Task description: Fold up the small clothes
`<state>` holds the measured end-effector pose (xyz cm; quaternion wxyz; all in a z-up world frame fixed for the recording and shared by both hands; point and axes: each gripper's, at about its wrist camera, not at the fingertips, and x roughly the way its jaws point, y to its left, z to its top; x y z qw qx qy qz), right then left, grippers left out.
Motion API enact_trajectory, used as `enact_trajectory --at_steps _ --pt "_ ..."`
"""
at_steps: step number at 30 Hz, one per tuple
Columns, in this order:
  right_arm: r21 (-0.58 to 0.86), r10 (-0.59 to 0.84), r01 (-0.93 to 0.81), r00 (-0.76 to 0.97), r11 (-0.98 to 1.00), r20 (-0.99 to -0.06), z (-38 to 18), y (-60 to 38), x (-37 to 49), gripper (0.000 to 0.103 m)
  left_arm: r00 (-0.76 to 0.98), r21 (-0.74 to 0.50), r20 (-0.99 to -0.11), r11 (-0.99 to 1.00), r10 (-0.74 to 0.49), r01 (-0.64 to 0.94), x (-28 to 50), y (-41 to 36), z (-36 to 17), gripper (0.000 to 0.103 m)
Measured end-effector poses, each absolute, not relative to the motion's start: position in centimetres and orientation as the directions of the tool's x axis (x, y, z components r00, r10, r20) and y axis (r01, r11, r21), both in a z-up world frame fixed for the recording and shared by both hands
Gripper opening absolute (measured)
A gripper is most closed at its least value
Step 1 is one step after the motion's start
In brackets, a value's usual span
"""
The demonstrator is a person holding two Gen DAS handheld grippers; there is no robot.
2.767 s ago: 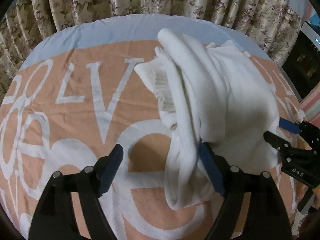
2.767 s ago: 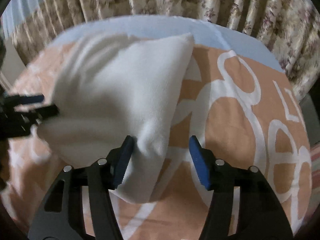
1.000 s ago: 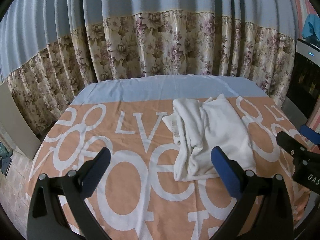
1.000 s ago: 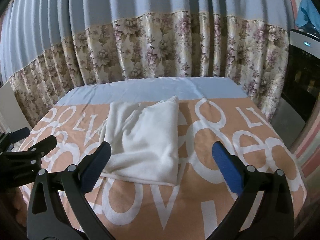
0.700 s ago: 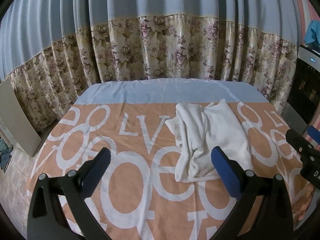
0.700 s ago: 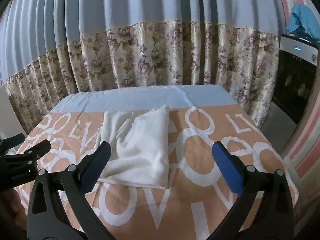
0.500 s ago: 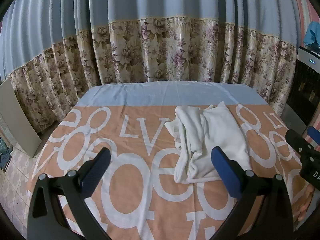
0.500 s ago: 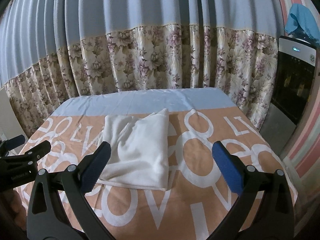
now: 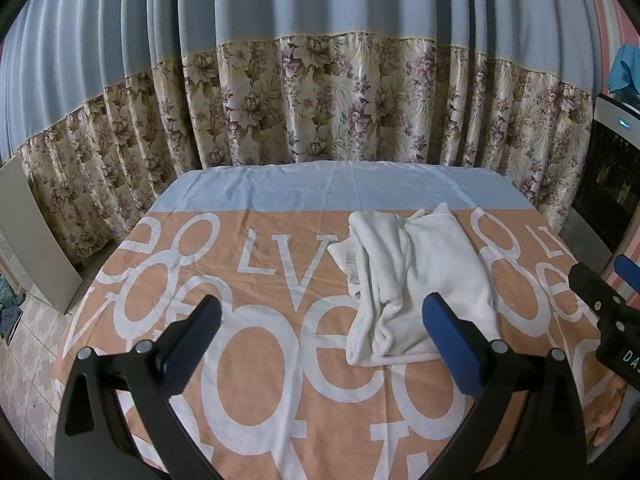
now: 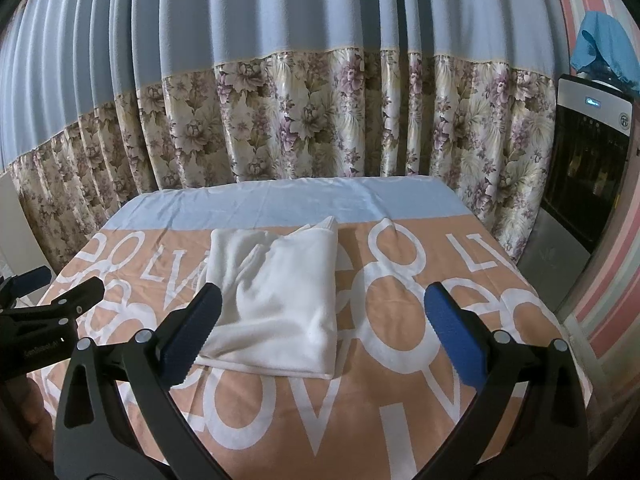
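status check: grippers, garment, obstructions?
Left gripper open, empty. Right gripper open, empty. White garment lies folded on the orange sheet, touched by neither gripper. Nothing in the way.

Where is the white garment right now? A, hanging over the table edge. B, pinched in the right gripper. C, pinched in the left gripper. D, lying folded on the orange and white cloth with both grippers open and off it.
D: the white garment lies folded on the orange and white cloth, and the left gripper and right gripper are both open, holding nothing.
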<state>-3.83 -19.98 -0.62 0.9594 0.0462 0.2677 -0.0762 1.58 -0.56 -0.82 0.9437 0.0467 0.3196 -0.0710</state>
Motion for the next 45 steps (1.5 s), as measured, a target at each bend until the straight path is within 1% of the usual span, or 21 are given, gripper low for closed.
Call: enact_trajectory --at_steps 32,37,42,45 --pt "0.044 -0.123 0.170 0.845 0.984 -0.521 -0.6 -19.7 -3.7 0.100 0.782 0.032 -0.612 0.985 -0.114 0.168 1.3 -1.6 -0.3 0.101" --pt "0.041 -0.125 0.171 0.844 0.984 -0.521 -0.6 -19.6 -3.7 0.100 0.773 0.015 -0.620 0.983 -0.136 0.184 1.5 -1.0 -0.2 0.101" --pt "0.039 -0.126 0.171 0.843 0.985 -0.523 -0.5 -19.7 -3.8 0.100 0.806 0.053 -0.582 0.984 -0.107 0.169 1.1 -0.9 0.2 0.101" --pt "0.044 -0.120 0.168 0.843 0.985 -0.524 -0.5 -19.7 -3.8 0.100 0.808 0.053 -0.580 0.984 -0.109 0.171 1.1 -0.9 0.4 0.101"
